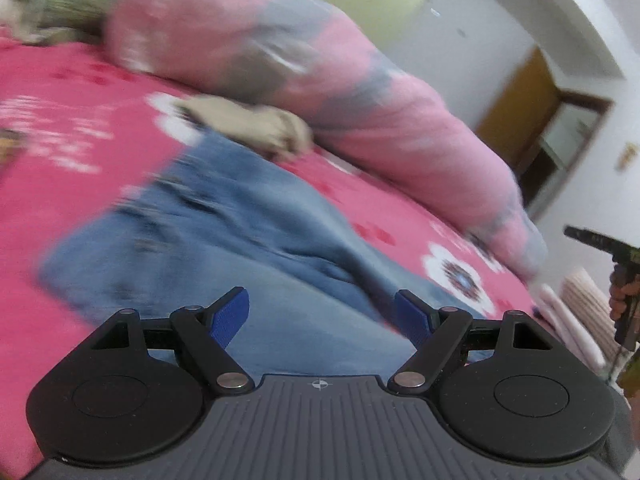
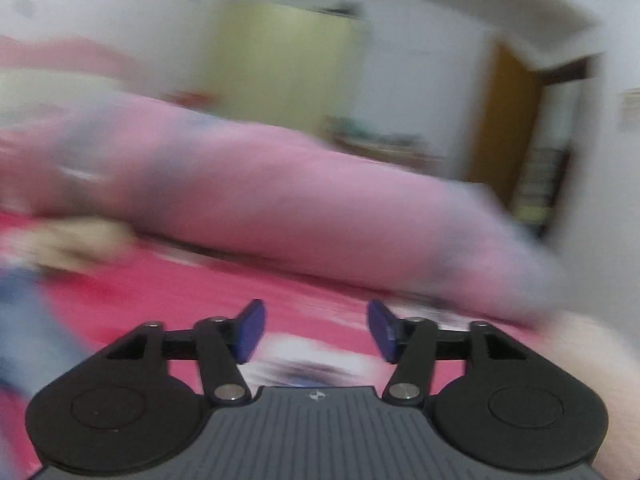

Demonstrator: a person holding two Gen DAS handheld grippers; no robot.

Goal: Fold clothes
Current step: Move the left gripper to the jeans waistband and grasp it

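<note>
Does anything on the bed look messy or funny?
Yes. The blue jeans lie rumpled and crooked on the red bedsheet, not folded. A beige cloth is bunched against the pink quilt. Both pictures are blurry.

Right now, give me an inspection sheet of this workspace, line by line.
Surface: bed with a bright pink floral sheet.
Job's things: blue denim garment spread on the sheet, creased, under the left tool; a crumpled beige cloth beyond it.
Clutter: rolled pink and grey quilt along the far side; a green patterned cushion at the far corner.
Grippers: left tool open, above the denim, holding nothing; right tool open, over the sheet, holding nothing.
Cables: nothing seen.
Surroundings: white walls, a yellow-brown wooden door open, a pale green panel; the right wrist view is badly blurred.
</note>
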